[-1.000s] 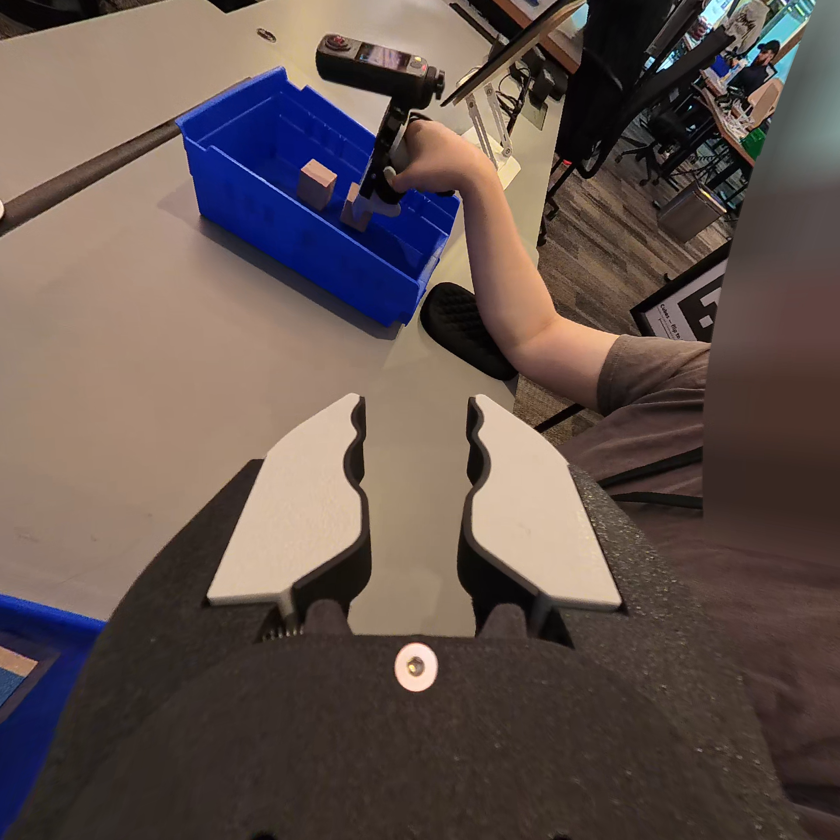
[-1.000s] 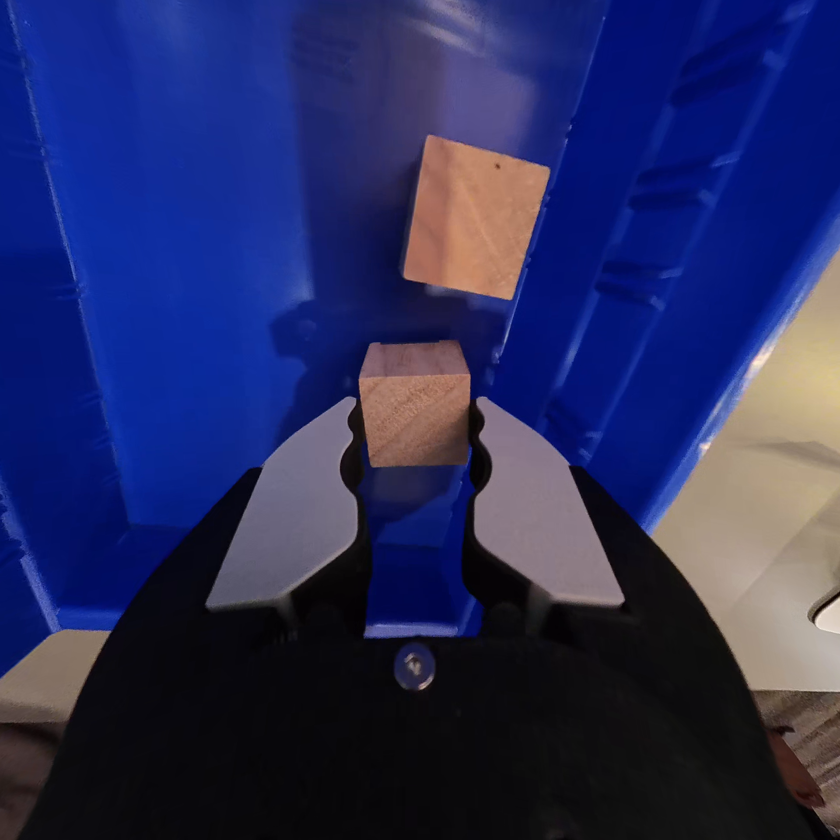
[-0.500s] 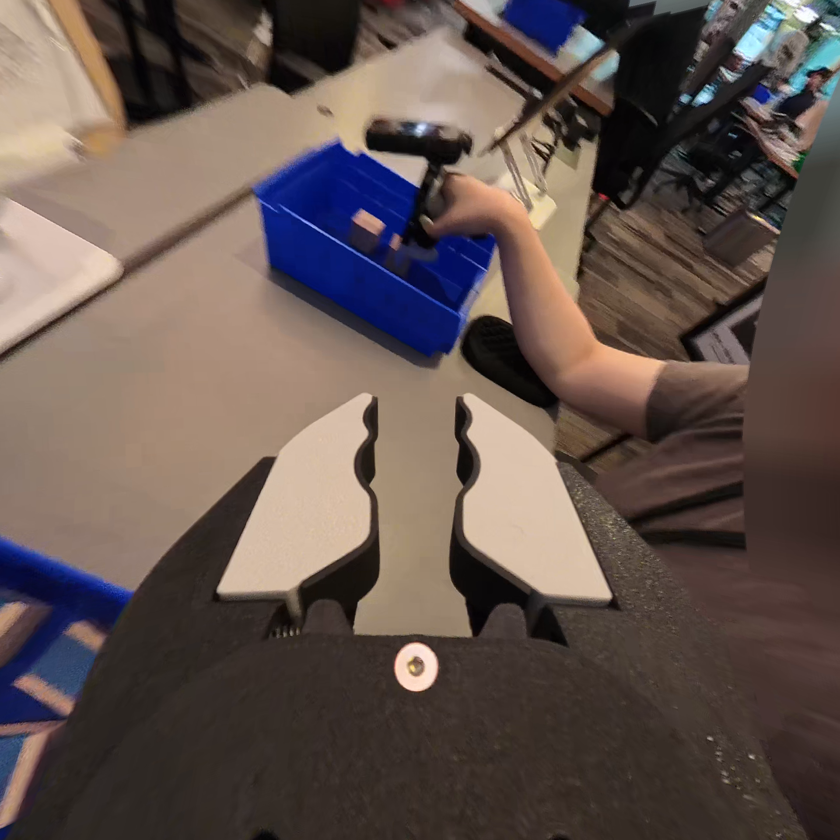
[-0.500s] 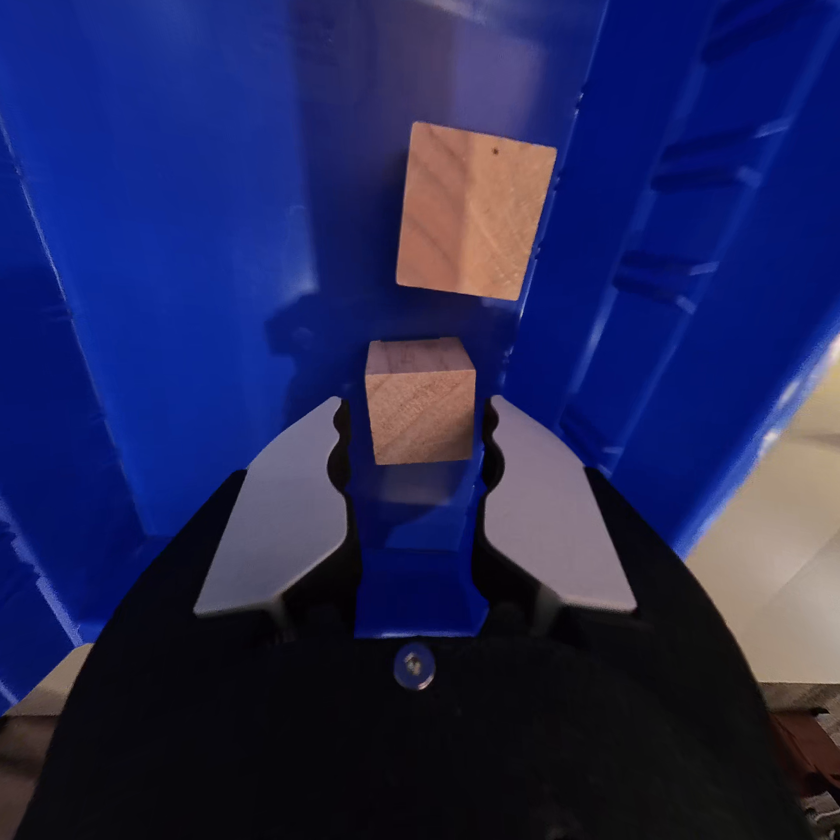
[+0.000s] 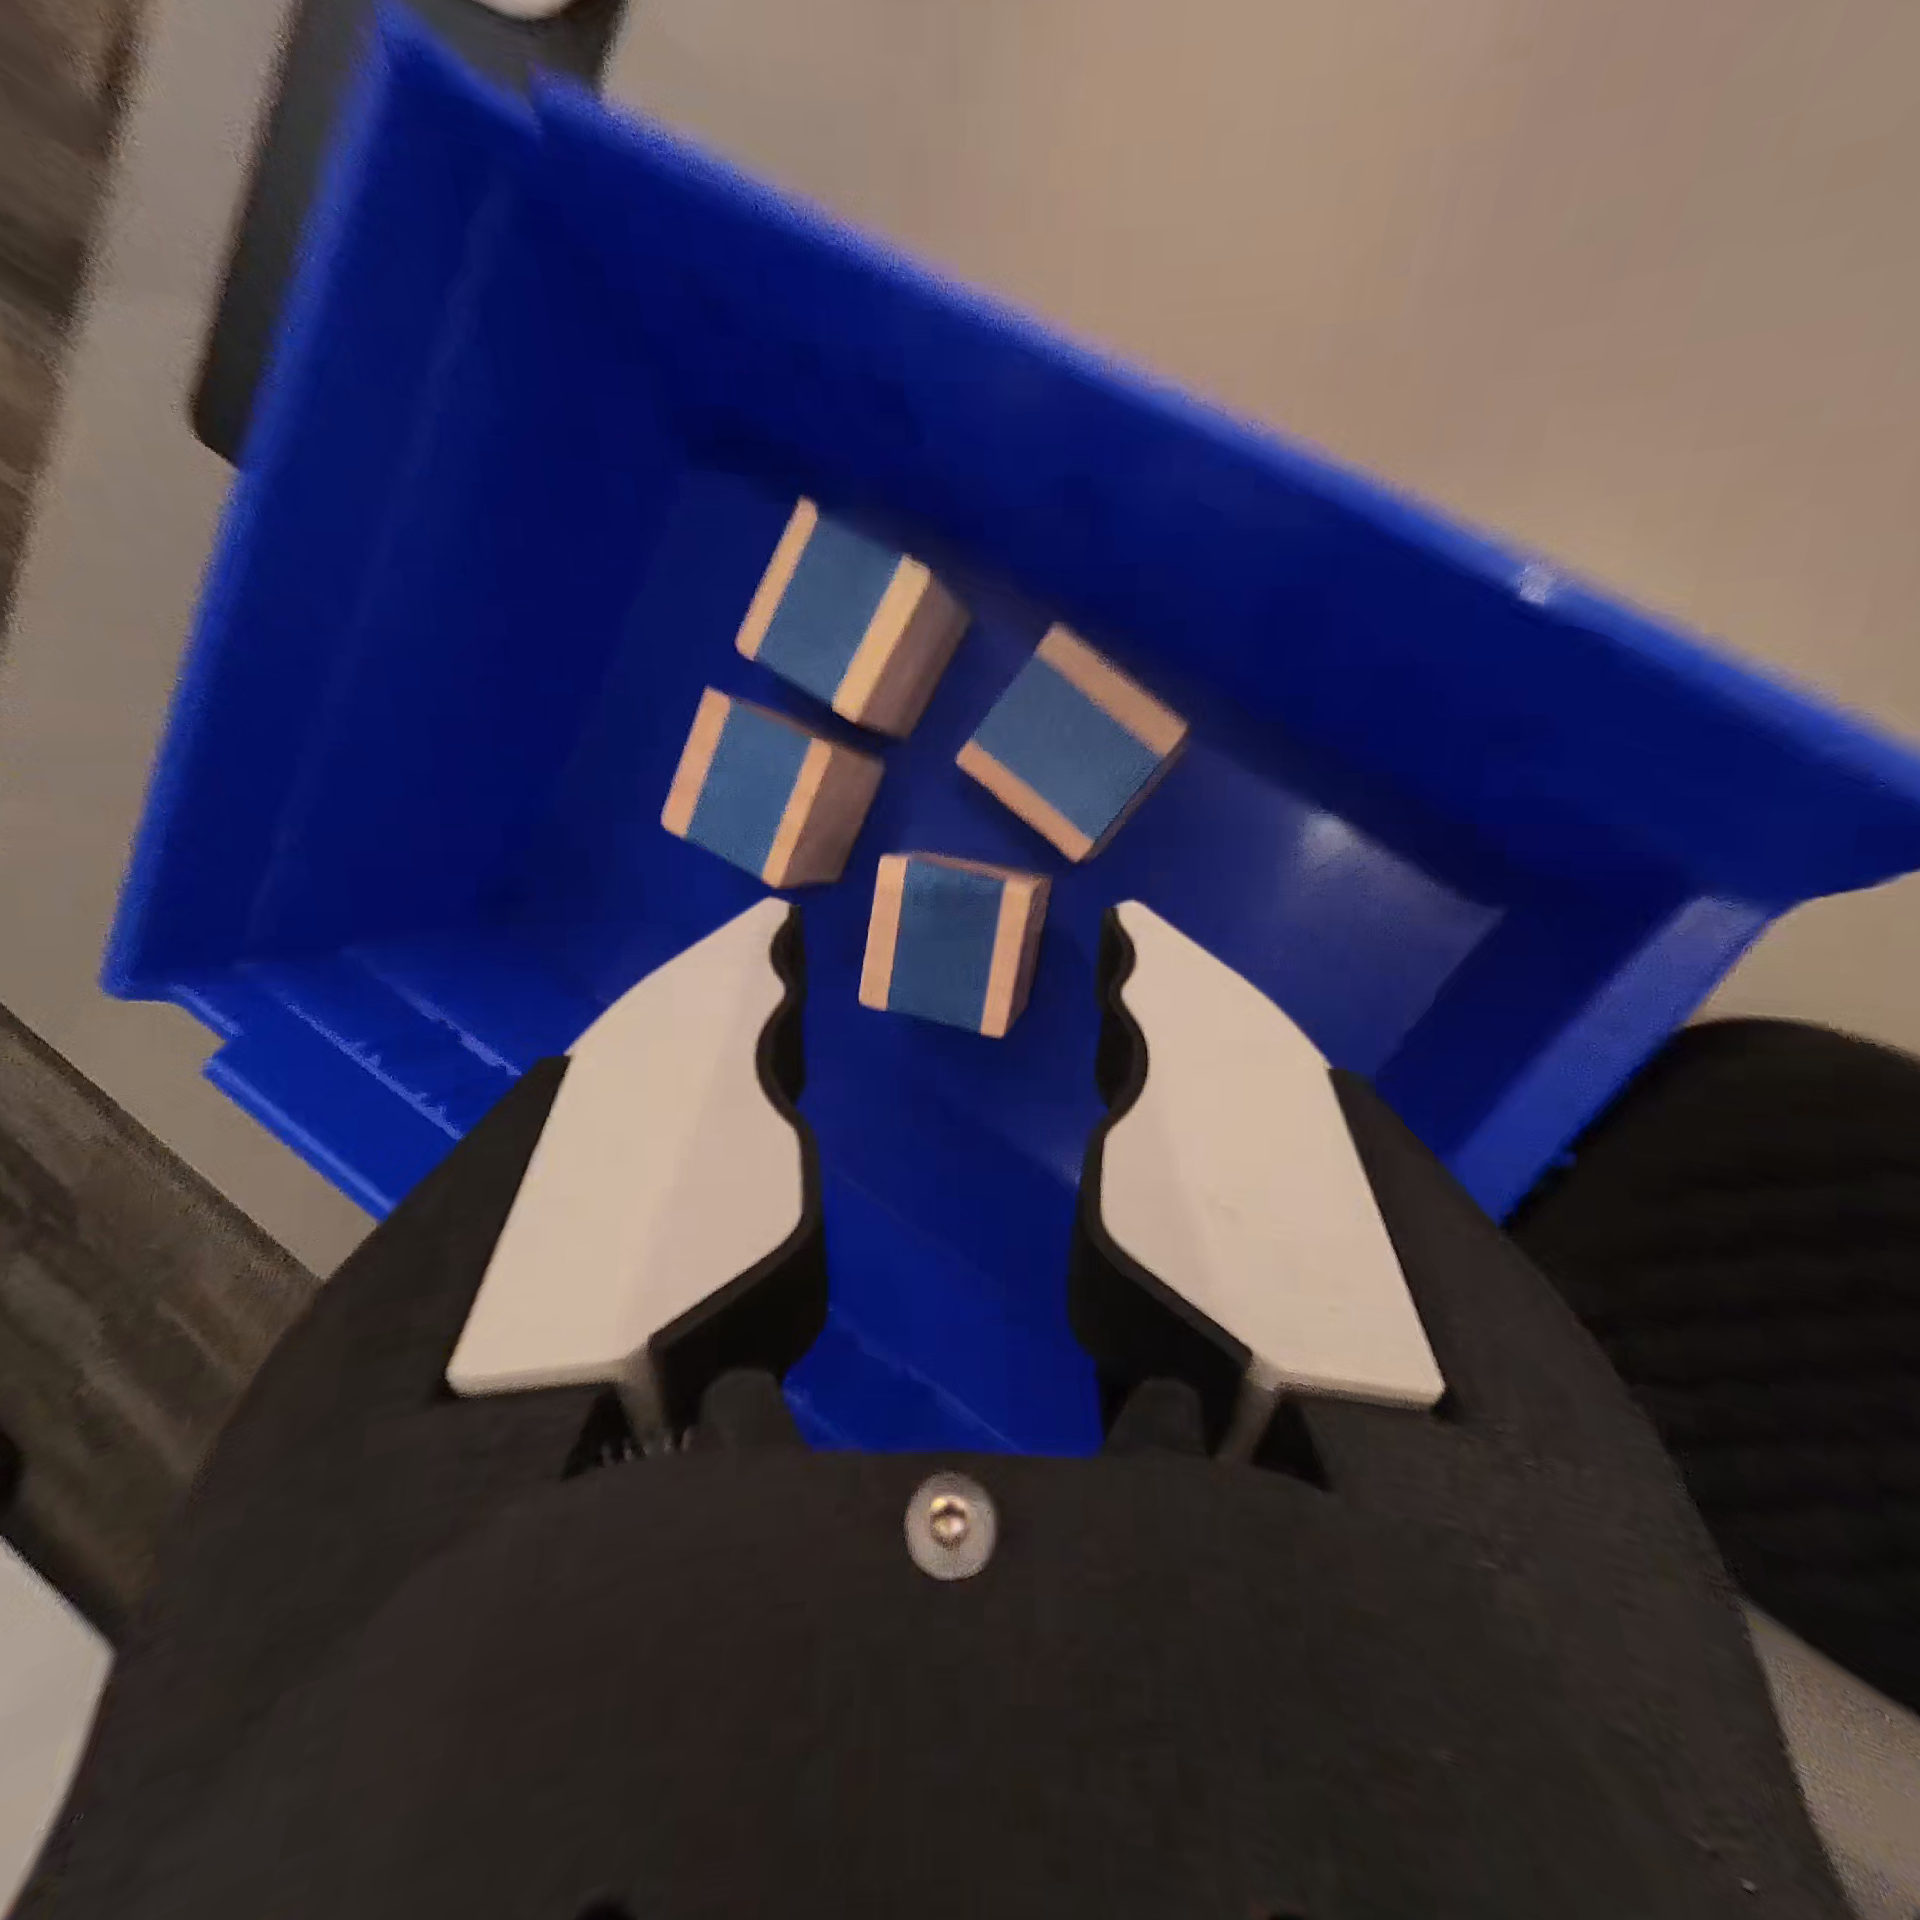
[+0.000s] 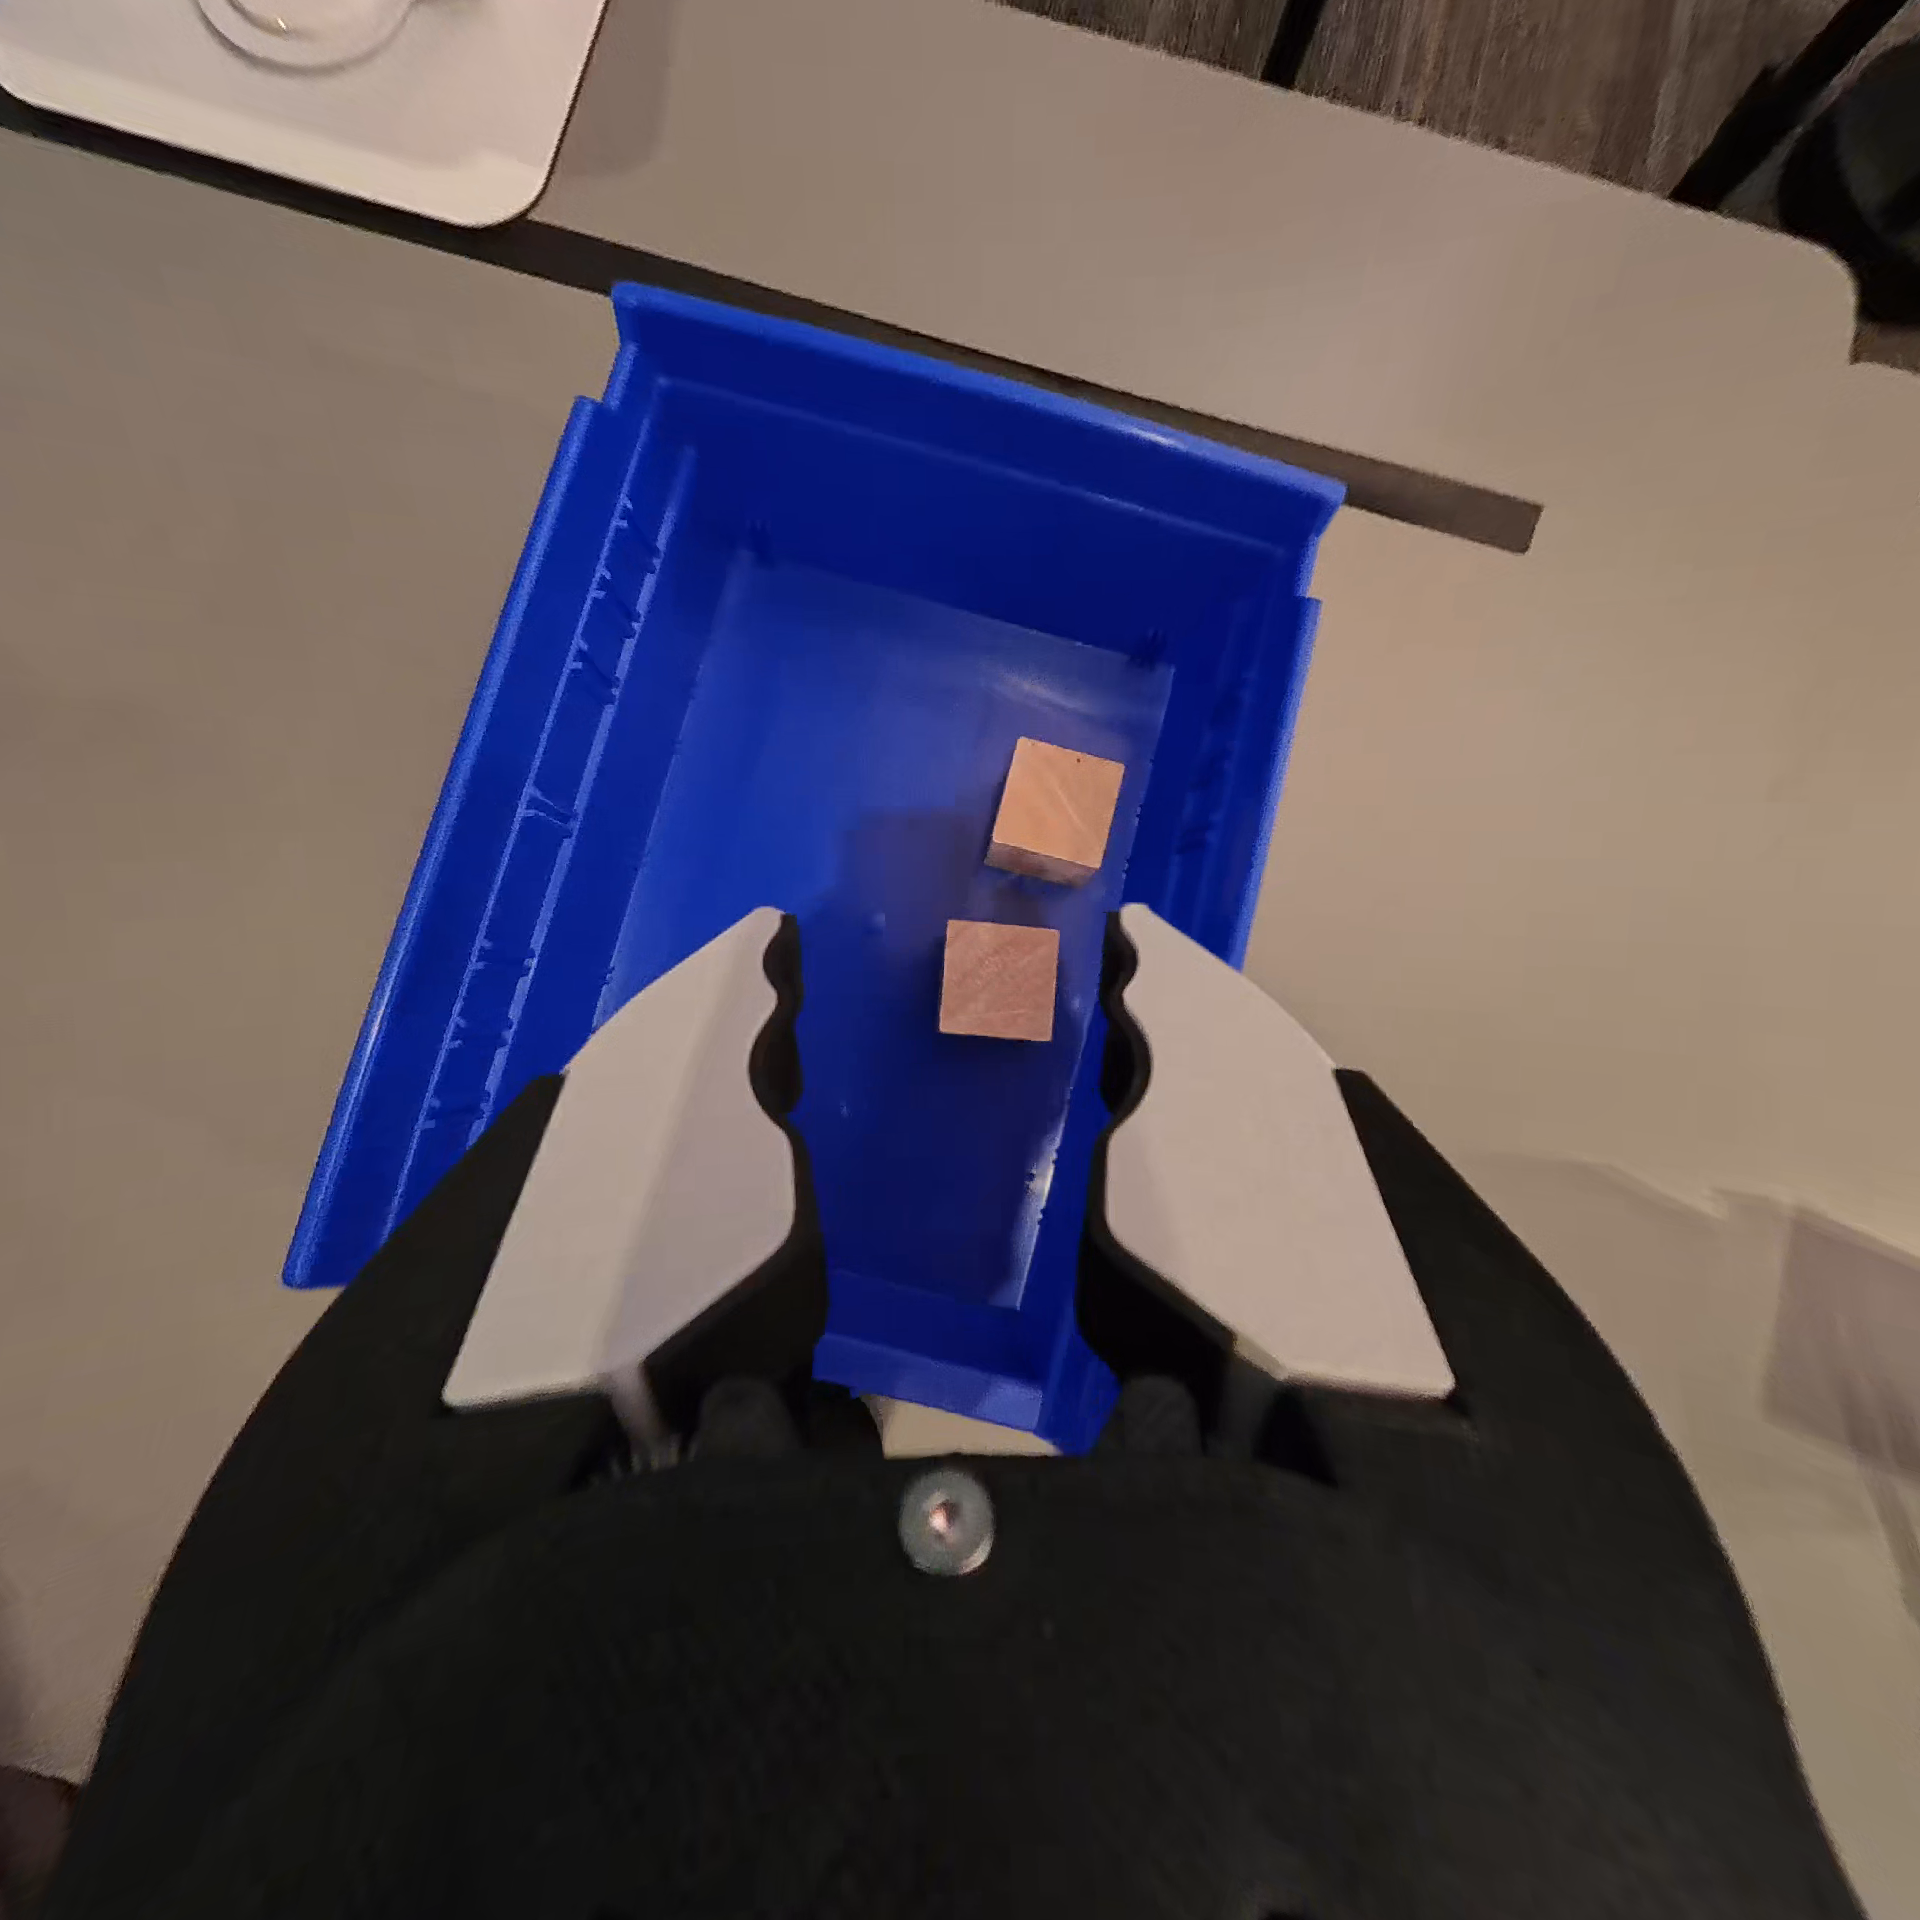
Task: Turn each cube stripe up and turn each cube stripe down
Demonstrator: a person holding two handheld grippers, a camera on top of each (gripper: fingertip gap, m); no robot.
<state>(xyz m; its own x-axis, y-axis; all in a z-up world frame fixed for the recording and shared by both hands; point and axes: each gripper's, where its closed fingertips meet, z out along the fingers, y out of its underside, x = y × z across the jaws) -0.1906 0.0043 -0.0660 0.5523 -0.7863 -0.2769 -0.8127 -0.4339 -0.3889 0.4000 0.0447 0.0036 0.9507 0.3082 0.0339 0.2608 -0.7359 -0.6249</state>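
In the left wrist view a blue bin (image 5: 436, 623) holds several wooden cubes with blue stripes facing up; the nearest cube (image 5: 951, 943) lies just ahead of my open, empty left gripper (image 5: 951, 925), which hovers above it. In the right wrist view a second blue bin (image 6: 582, 831) holds two plain-topped wooden cubes: a near cube (image 6: 1000, 981) and a far cube (image 6: 1055, 810). My right gripper (image 6: 951, 925) is open and empty, raised above this bin with the near cube between its fingertips in the image.
Both bins stand on a grey table (image 6: 260, 623). A white tray (image 6: 312, 114) lies at the far left in the right wrist view. A black padded object (image 5: 1745, 1299) sits right of the left bin. Floor shows at the left edge (image 5: 94, 1247).
My right gripper let go of the near cube, opened wide and rose out of the bin. My left gripper swung from the open table over to the bin of striped cubes and opened wider.
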